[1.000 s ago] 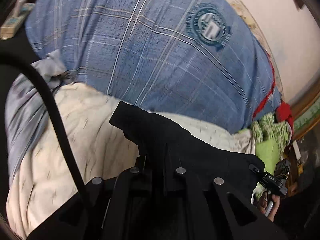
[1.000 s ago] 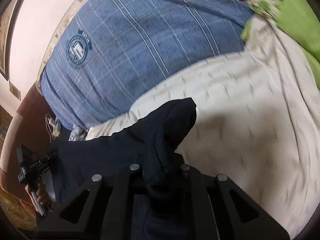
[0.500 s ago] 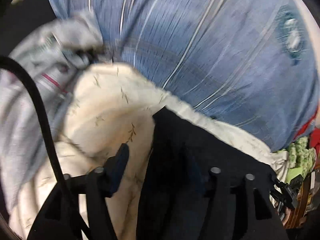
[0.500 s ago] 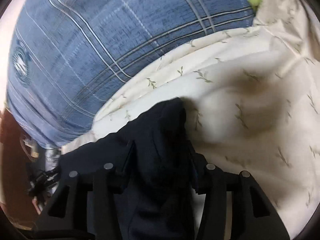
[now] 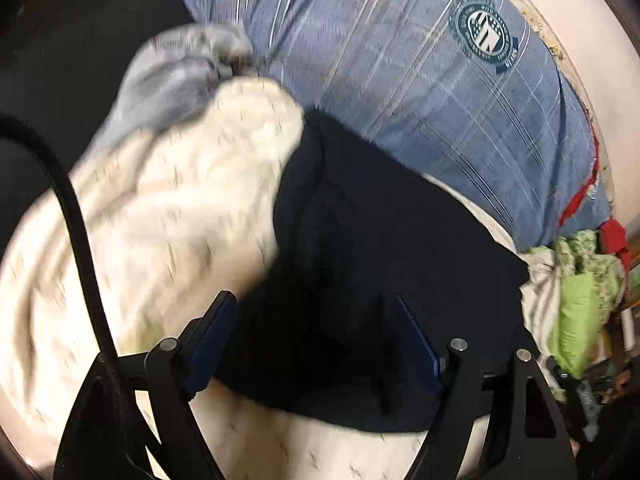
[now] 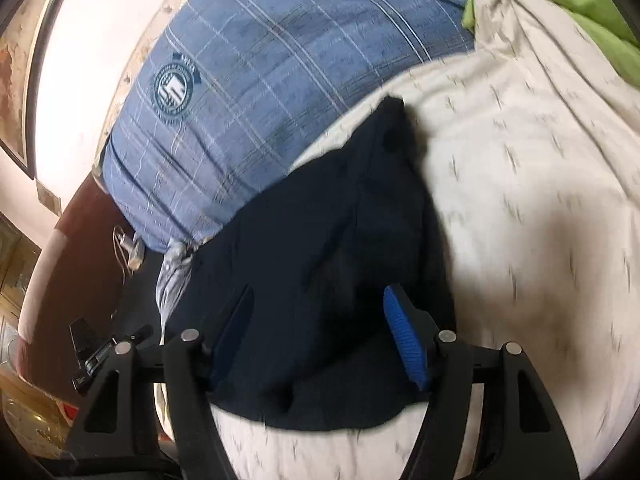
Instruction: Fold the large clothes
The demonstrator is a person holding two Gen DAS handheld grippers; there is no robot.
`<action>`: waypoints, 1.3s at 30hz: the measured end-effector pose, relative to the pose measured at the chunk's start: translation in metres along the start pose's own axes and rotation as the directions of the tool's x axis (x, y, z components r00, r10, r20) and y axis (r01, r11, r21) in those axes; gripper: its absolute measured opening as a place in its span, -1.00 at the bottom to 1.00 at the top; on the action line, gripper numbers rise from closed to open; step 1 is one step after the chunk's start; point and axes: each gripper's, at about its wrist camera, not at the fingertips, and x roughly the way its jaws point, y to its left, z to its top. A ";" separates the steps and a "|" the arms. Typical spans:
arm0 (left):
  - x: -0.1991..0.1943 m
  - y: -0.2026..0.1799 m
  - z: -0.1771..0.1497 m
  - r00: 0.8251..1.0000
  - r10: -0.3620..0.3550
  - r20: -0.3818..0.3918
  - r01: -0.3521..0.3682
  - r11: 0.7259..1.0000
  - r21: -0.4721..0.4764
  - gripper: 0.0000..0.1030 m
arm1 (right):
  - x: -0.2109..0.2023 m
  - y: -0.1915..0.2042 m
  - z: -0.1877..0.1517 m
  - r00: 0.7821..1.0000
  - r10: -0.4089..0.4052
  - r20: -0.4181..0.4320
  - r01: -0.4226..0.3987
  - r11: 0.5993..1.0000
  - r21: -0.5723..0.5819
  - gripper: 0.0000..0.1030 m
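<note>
Between our spread left gripper (image 5: pixel 316 336) and right gripper (image 6: pixel 320 328), both released, the dark garment (image 5: pixel 380 264) lay flat on the cream bedspread (image 6: pixel 520 160), stretching forward from both.

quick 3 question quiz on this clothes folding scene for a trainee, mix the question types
1. True or false: both the left gripper and the right gripper are open.
2. Multiple choice: the dark garment lies on A) a cream leaf-print sheet B) a wooden floor C) a glass table.
3. Fill in: the round emblem is printed on a blue ____ cloth.

Key: 1 true; 2 A; 3 plaid.
</note>
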 end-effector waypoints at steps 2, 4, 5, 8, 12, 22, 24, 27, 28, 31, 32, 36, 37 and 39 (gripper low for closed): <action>0.005 -0.003 -0.011 0.999 0.001 -0.036 -0.001 1.000 -0.002 0.39 | 0.008 -0.001 -0.004 0.999 0.017 -0.050 -0.016 1.000 0.014 0.30; 0.010 -0.008 -0.013 0.999 0.007 -0.053 -0.006 1.000 0.021 0.31 | 0.020 -0.004 -0.003 0.996 0.014 -0.083 -0.011 0.999 0.034 0.19; 0.011 -0.010 -0.014 0.999 0.009 -0.051 -0.008 0.999 0.031 0.27 | 0.026 -0.008 0.000 0.995 0.021 -0.093 -0.018 0.999 0.043 0.07; 0.019 -0.010 -0.015 0.998 0.040 -0.051 -0.038 0.999 0.028 0.19 | 0.037 -0.011 0.001 0.994 -0.016 -0.111 0.022 0.999 0.049 -0.29; 0.027 -0.004 -0.017 0.996 0.049 -0.076 -0.049 0.999 0.004 -0.08 | 0.035 -0.016 -0.002 0.993 -0.058 -0.107 0.064 0.997 0.051 -0.72; 0.023 -0.009 -0.017 0.995 0.094 -0.041 -0.091 0.993 0.078 -0.57 | 0.034 -0.013 -0.006 0.981 -0.168 -0.096 0.165 0.986 -0.036 -0.87; 0.021 -0.007 -0.018 0.994 0.094 -0.047 -0.089 0.993 0.082 -0.58 | 0.034 -0.013 -0.007 0.981 -0.173 -0.089 0.170 0.985 -0.040 -0.87; 0.020 -0.002 -0.018 0.995 0.082 -0.055 -0.077 0.994 0.081 -0.57 | 0.034 -0.014 -0.008 0.983 -0.167 -0.077 0.164 0.986 -0.041 -0.87; 0.020 -0.002 -0.017 0.995 0.084 -0.053 -0.079 0.993 0.082 -0.56 | 0.033 -0.015 -0.009 0.984 -0.162 -0.077 0.160 0.986 -0.039 -0.87; 0.016 0.001 -0.016 0.997 0.051 -0.058 -0.049 0.998 0.040 -0.56 | 0.031 -0.012 -0.010 0.985 -0.158 -0.074 0.155 0.987 -0.040 -0.87; 0.013 0.001 -0.016 0.998 0.047 -0.051 -0.045 0.998 0.042 -0.50 | 0.030 -0.011 -0.011 0.985 -0.159 -0.071 0.156 0.987 -0.045 -0.87; -0.002 0.005 -0.016 1.000 0.017 -0.024 -0.016 0.999 0.033 -0.25 | 0.024 -0.010 -0.010 0.987 -0.148 -0.055 0.146 0.988 -0.044 -0.87; -0.004 0.007 -0.015 1.000 0.004 -0.024 -0.003 1.000 0.023 -0.10 | 0.024 -0.011 -0.010 0.988 -0.142 -0.054 0.140 0.990 -0.034 -0.86; -0.006 0.009 -0.014 1.000 -0.003 -0.016 0.003 1.000 0.013 0.05 | 0.024 -0.011 -0.009 0.990 -0.133 -0.056 0.132 0.991 -0.020 -0.85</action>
